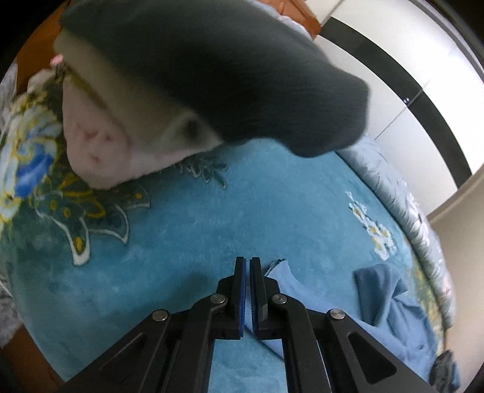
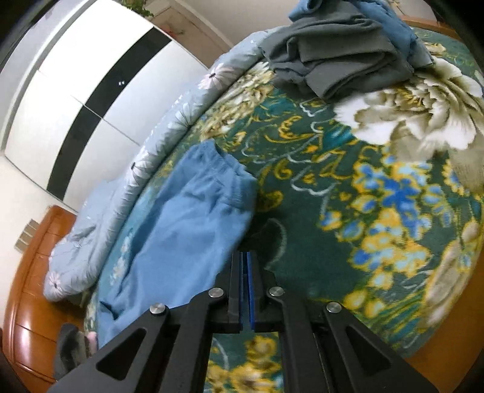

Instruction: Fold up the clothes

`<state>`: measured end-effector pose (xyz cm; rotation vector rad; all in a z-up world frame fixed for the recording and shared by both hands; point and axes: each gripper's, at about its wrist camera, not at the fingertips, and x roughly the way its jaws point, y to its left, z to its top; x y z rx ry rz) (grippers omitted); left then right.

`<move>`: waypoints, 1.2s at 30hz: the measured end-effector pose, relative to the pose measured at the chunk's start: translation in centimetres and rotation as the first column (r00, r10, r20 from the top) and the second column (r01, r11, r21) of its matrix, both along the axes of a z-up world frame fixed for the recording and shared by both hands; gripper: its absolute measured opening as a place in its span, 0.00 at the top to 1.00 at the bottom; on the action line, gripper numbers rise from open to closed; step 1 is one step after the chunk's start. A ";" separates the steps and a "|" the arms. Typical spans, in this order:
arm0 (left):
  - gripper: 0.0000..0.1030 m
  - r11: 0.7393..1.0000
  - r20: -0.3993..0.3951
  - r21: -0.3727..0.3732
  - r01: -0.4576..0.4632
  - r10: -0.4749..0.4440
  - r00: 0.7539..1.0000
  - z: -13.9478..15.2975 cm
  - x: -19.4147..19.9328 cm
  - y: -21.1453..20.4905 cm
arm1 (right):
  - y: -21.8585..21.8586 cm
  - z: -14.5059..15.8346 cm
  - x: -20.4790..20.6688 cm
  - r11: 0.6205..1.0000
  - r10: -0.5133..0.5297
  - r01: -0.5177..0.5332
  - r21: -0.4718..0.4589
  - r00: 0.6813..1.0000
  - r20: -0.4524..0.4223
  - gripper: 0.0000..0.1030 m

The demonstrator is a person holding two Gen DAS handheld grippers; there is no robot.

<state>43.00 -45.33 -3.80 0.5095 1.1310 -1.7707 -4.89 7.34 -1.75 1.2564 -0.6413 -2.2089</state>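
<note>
In the left wrist view, the left gripper (image 1: 246,260) has its two black fingers drawn nearly together, blue pads facing each other, with an edge of the light blue garment (image 1: 305,305) pinched between them. The cloth runs from the jaws out to the right and lies on the teal floral blanket (image 1: 187,229) that covers the bed. A darker blue fold of the same cloth, or of another piece — the view does not settle which — bunches up further right (image 1: 381,290). Above, close to the lens and blurred, sits a stack of folded clothes (image 1: 169,90): a dark grey piece on top, cream and pink layers beneath, resting on the blanket. Along the right edge runs a pale blue quilt (image 1: 390,181), and behind it a white wardrobe with a black stripe (image 1: 402,99).

In the right wrist view, the right gripper (image 2: 246,255) shows its fingers pressed together, and the lower corner of the light blue garment (image 2: 187,223) meets its tip; the cloth appears clamped there, though the contact itself is partly hidden. The garment spreads up and to the left over the blanket (image 2: 332,211), here dark green with yellow, blue and white flowers. At the top lies a pile of clothes — folded grey pieces (image 2: 332,57) with blue cloth (image 2: 393,27) behind. The quilt (image 2: 127,187) borders the bed's left side, beside the wooden bed frame (image 2: 33,272) and the wardrobe (image 2: 90,99).
</note>
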 end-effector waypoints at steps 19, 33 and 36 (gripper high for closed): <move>0.82 1.000 -0.016 -0.006 0.003 -0.003 1.000 0.4 -0.6 0.0 | -4.5 -1.0 0.0 0.996 0.089 -0.089 0.029 0.996 0.008 0.98; 0.65 0.999 -0.042 0.007 0.043 -0.042 0.998 0.3 -1.5 -0.1 | -2.4 -2.4 -1.0 0.994 0.004 -0.011 0.106 0.998 0.070 0.96; 0.62 0.998 -0.052 0.014 0.059 -0.058 0.997 0.2 -1.8 -0.1 | -1.9 -1.2 -0.4 0.991 -0.030 0.027 0.133 0.999 0.026 0.89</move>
